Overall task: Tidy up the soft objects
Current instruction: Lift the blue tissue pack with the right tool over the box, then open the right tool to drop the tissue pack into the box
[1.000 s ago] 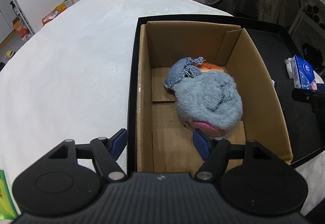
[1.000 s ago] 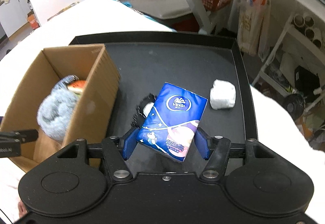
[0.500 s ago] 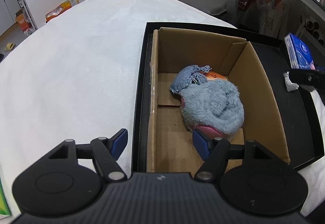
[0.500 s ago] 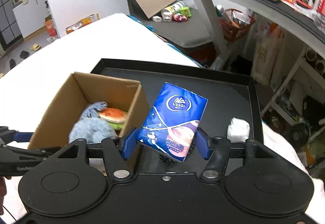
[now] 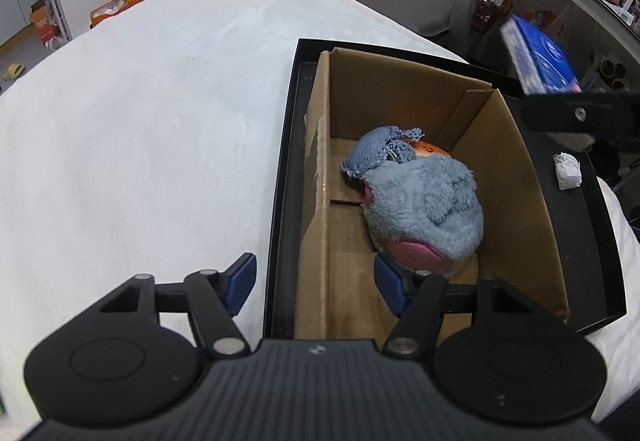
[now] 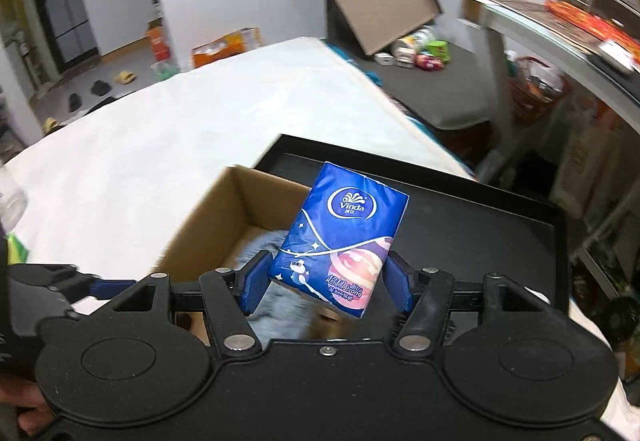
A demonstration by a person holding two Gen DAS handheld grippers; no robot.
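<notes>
A white-covered bed (image 5: 160,129) carries a black tray (image 5: 282,177) near its edge.

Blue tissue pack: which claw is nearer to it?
Right. The right claw clamps the tissue pack above the cardboard box; the left claw straddles the box's near-left wall.

the box (image 5: 520,177) sits in the tray (image 5: 282,177) on the bed (image 5: 160,121). a plush toy (image 5: 424,209) lies in the box, a cloth (image 5: 374,153) behind it. a tissue wad (image 5: 567,171) lies in the tray right of the box.
</notes>
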